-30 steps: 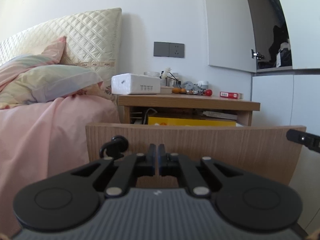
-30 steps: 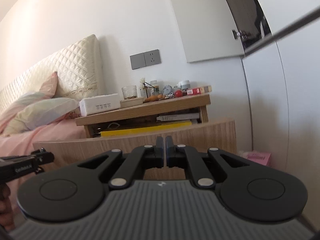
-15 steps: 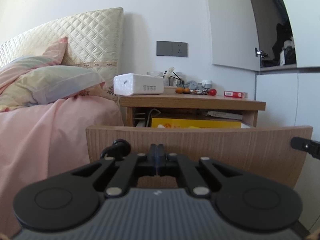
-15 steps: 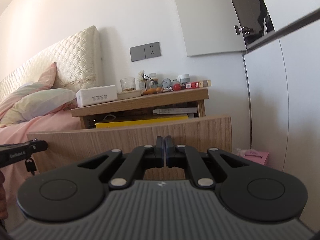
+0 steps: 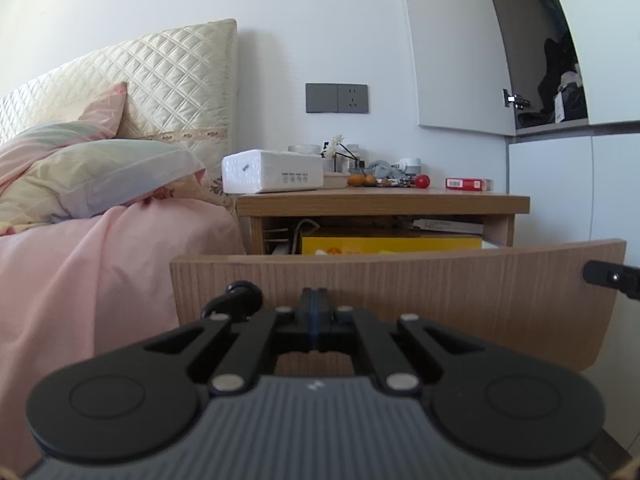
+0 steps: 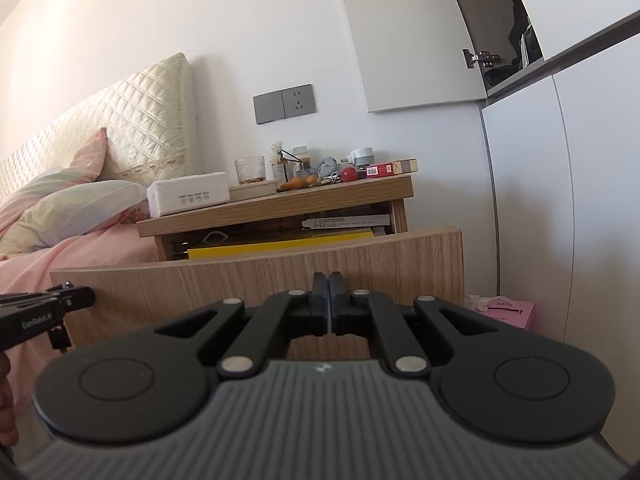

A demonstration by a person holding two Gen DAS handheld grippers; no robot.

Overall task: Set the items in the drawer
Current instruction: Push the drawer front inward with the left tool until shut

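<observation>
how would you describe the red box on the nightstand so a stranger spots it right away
Find the wooden nightstand beside the bed, under the grey wall socket. Follow its cluttered top to the corner farthest from the bed: the red box lies flat there, the only red rectangular thing, next to a round red ball.

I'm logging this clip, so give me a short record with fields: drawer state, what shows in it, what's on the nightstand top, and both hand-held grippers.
drawer: pulled out, wooden front facing the cameras
seen over the drawer front: yellow box, white packet on top of it
nightstand top: white tissue pack, glass cup, red ball, red box
left hand-held gripper: shut, empty
right hand-held gripper: shut, empty
beside nightstand: bed with pink cover
</observation>
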